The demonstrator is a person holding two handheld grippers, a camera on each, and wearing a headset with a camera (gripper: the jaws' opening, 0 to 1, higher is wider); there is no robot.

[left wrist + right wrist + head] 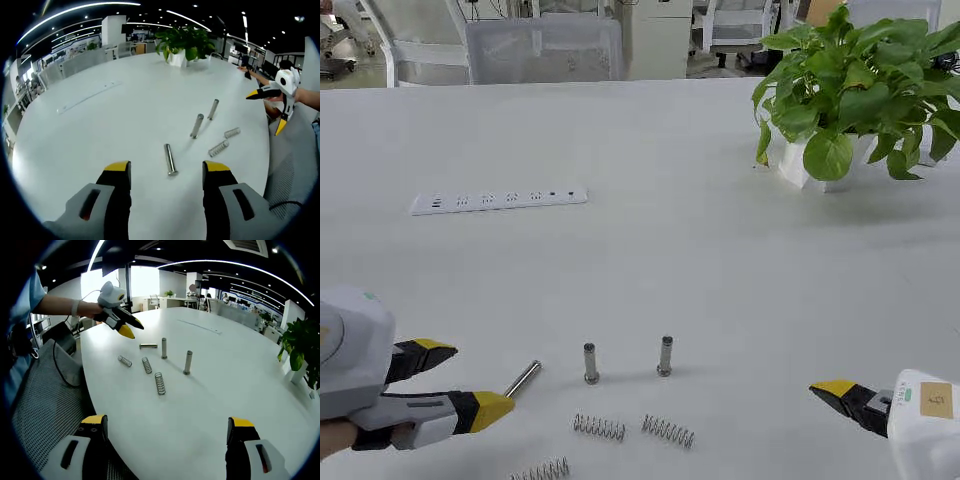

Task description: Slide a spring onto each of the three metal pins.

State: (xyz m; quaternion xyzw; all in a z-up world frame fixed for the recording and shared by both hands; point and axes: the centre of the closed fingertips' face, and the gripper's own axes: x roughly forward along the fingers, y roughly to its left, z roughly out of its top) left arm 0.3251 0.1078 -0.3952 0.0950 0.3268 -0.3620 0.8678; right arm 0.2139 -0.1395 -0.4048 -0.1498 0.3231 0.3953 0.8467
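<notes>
- Left gripper [475, 377]: lower left of the head view, jaws spread wide with nothing between them. Its own view places the fallen pin [170, 159] just ahead of the open jaws, low centre of frame.
- Right gripper [850, 396]: lower right corner of the head view, one yellow tip showing. Its own view shows both jaws wide apart and empty, well apart from the parts.
- Pins: the left upright pin [590, 363] and right upright pin [665, 356] stand bare at lower centre of the head view. The fallen pin lies flat on the table [720, 250] to their left.
- Springs: the middle spring [599, 428] and right spring [668, 431] lie just below the upright pins. The bottom spring [540, 470] is cut by the frame's lower edge. No spring is on a pin, so the task is judged not yet begun.
- Risk one: the fallen pin is round and smooth. Jaws closing off-centre would likely roll or skid it away rather than seat it.
- Risk two: the upright pins appear to rest on narrow bases. A passing jaw, or a spring catching on a pin top, could topple one.
- Risk three: the springs are light and compliant. A hard pinch may buckle a spring or fire it out sideways, and one held at an angle would jam at the pin's top instead of sliding down.
</notes>
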